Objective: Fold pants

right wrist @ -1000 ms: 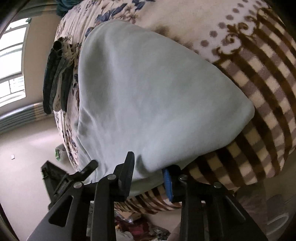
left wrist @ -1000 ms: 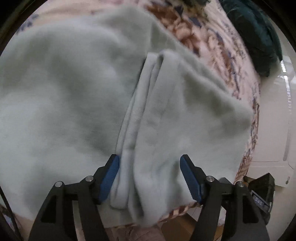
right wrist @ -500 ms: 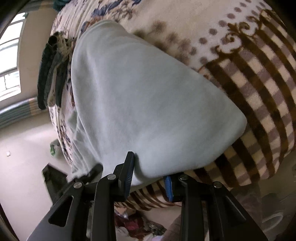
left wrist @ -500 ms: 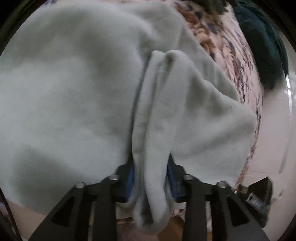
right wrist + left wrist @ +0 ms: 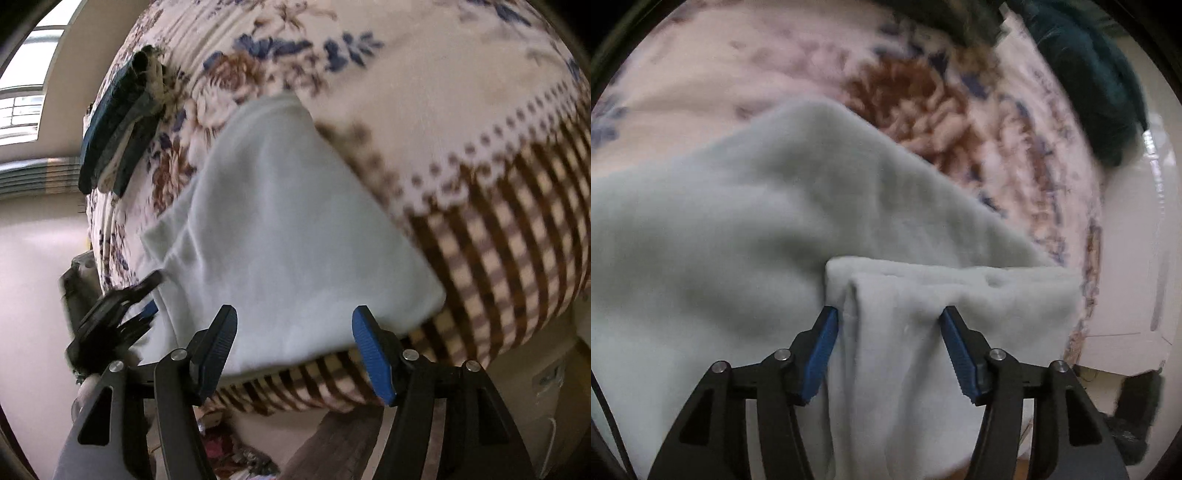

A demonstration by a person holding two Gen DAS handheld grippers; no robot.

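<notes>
The pale mint fleece pants point(image 5: 746, 229) lie on the patterned bed, folded over, with a doubled edge point(image 5: 945, 284) at the near side. My left gripper point(image 5: 888, 328) is open; the folded edge lies between its blue pads without being pinched. In the right wrist view the pants point(image 5: 280, 229) lie as a folded wedge at the bed's corner. My right gripper point(image 5: 293, 332) is open and just off the near edge of the cloth. The left gripper point(image 5: 122, 314) shows at the pants' left edge.
The bed carries a floral blanket point(image 5: 424, 92) with a brown checked border point(image 5: 517, 240). A stack of dark folded clothes point(image 5: 118, 125) lies at the far left of the bed. A dark teal garment point(image 5: 1100, 74) lies at the far right. Bare floor point(image 5: 33, 266) lies beside the bed.
Both grippers were shut on the pants' edge half a second ago and are open now. The pants have been carried over into a fold, and more blanket shows beyond them.
</notes>
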